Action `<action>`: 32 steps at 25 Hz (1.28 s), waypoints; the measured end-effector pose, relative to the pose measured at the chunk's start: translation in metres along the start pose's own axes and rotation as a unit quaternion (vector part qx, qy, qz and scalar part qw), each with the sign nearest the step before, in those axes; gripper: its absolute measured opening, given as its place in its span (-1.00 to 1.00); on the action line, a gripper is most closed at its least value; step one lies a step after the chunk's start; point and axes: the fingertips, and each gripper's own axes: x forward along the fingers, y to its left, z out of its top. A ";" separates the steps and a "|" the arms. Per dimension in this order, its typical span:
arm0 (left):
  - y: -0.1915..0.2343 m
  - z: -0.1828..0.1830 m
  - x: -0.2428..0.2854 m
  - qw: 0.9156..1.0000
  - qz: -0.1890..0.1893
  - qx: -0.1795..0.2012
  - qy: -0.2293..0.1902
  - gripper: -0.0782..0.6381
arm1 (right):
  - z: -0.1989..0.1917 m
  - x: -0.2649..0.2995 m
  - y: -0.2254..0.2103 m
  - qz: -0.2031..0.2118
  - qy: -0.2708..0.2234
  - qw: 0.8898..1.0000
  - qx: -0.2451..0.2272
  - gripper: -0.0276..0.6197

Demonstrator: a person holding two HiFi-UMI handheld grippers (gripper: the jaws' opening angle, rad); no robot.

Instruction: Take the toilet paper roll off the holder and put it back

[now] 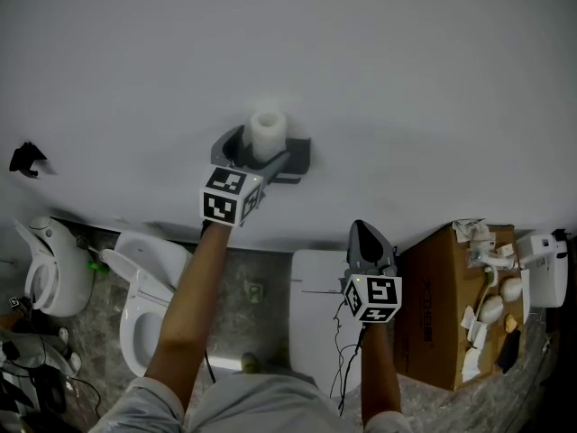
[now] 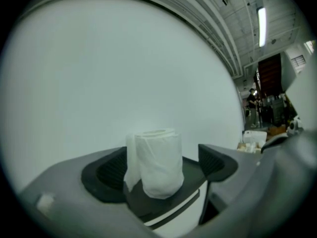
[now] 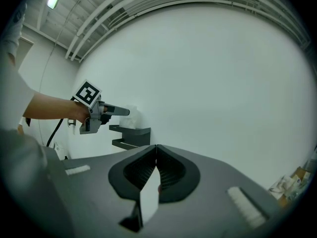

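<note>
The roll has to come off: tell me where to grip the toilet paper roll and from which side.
Probably best: grip the toilet paper roll across its curved side, about mid-height, coming in level from the front, toward the wall. It stands upright on the holder, so its sides are free for the jaws.

The toilet paper roll point(image 2: 157, 162) stands upright on the holder point(image 2: 141, 205), between the spread jaws of the left gripper point(image 2: 161, 165), with the wall point(image 2: 124, 58) just behind it. From the right gripper point(image 3: 156, 155), the holder and the left gripper lie ahead and to its left, well apart from it. Below and left of the left gripper sits a toilet point(image 1: 144, 296), and a box point(image 1: 442, 305) stands just right of the right gripper.
</note>
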 end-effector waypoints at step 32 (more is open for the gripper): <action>0.019 -0.013 0.029 0.998 0.031 0.017 0.047 0.06 | -0.019 0.007 -0.017 0.002 0.023 1.000 0.005 -0.91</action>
